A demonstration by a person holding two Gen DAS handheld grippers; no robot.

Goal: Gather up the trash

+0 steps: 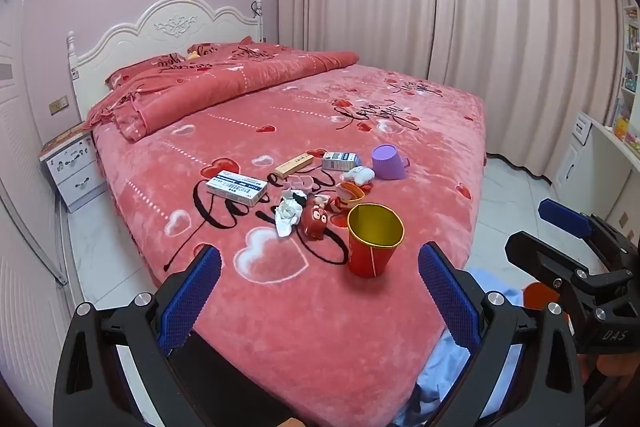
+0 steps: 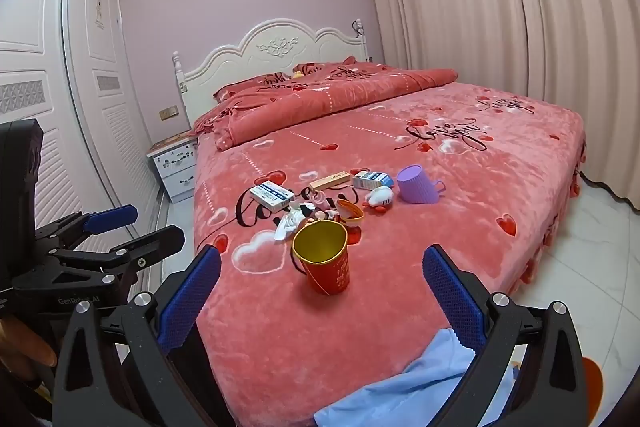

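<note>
both grippers hang above the near end of the bed [image 1: 360, 327], and each one holds nothing. the left gripper [image 1: 320, 291] has its two blue fingers [image 1: 192, 299] wide apart. the right gripper [image 2: 322, 291] is the same, with its blue pads spread wide.

on the pink bedspread with hearts, the red paper cup [image 1: 374, 241] with a gold inside stands upright, nearest to the grippers. just behind it, to the left, lies a crumpled white tissue [image 1: 289, 213], touching a small red toy [image 1: 316, 221]. farther left is a white and blue medicine box [image 1: 236, 187]. behind the tissue lie a long beige box [image 1: 294, 165] and a small white and blue box [image 1: 340, 161]. to the far right of this group a purple cup [image 1: 388, 162] lies on its side, near a small white plush toy [image 1: 360, 175]. an orange small bowl [image 1: 351, 193] sits between the plush toy and the red cup.

a folded red quilt [image 1: 224, 83] lies at the far end by the white headboard [image 1: 168, 31]. a white nightstand [image 1: 74, 167] stands left of the bed.
</note>
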